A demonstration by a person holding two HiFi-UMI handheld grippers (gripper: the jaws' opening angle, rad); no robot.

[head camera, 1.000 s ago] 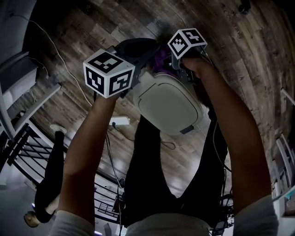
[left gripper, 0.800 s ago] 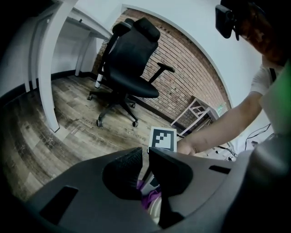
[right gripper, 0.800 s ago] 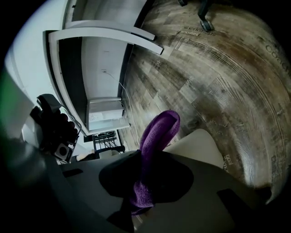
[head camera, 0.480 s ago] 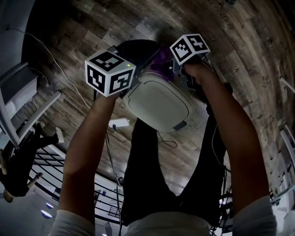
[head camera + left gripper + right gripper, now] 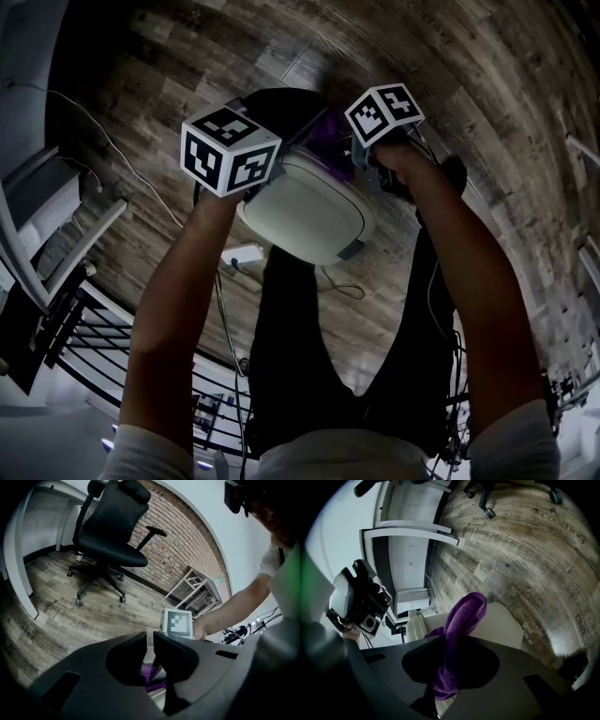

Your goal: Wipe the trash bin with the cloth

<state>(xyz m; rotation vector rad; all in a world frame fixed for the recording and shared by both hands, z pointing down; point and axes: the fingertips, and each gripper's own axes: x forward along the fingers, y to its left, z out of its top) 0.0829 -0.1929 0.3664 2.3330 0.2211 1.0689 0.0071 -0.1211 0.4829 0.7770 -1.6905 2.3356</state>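
Pinching almost fully together, the left gripper (image 5: pixel 150 640) is holding what looks like a thin pale edge of the trash bin (image 5: pixel 305 211), though the slit between its jaws is too narrow to be certain. The bin is sitting between the two grippers over the plank floor (image 5: pixel 469 75), with its pale lid facing up toward the head camera. At the right, the right gripper (image 5: pixel 446 665) is clamping the purple cloth (image 5: pixel 461 616), which is bulging out of the jaws in a folded loop and resting on the lid near its far edge.

I judge the wiping itself to be in hand, with the left side bracing and the right side working the lid. The next move is calling for a firm drag of the cloth across the lid toward the person, pressed flat enough that the loop is rubbing rather than rolling, while the bracing grip is holding the bin from sliding.
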